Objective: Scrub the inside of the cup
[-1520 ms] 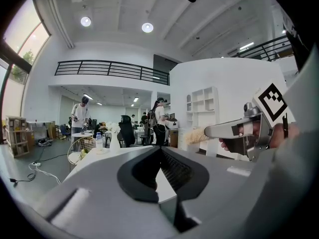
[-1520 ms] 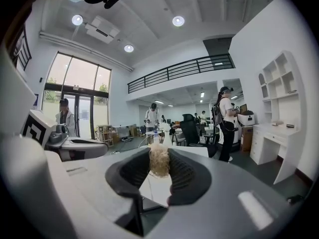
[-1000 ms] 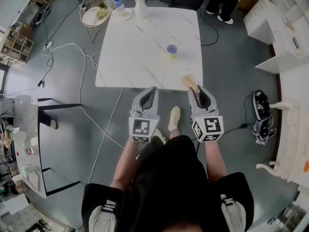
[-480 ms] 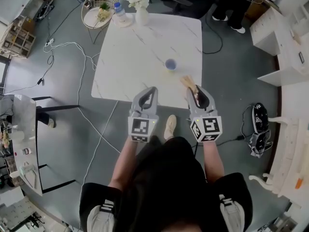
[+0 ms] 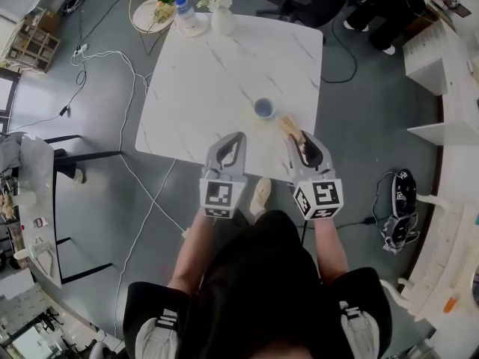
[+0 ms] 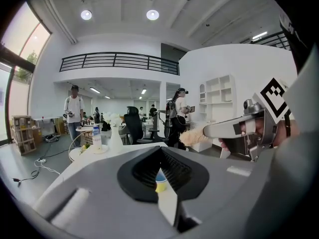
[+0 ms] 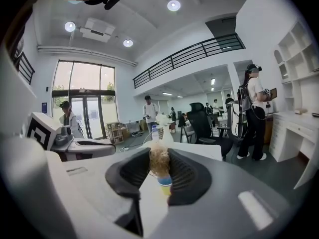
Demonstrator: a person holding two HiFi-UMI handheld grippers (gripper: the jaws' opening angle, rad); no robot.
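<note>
My right claw (image 5: 303, 136) is clamped on the 1 brush (image 5: 290, 127), bristles pointing ahead so they can drop straight into the cup, while my left claw (image 5: 235, 136) is pressed together on nothing, probably kept free to steady it. Just beyond the bristles the 1 cup (image 5: 263, 108) stands mouth-up near the front edge of the 1 table (image 5: 202, 88), and at the far edge I count 1 vase (image 5: 218, 19) and 1 bottle (image 5: 183, 10)
</note>
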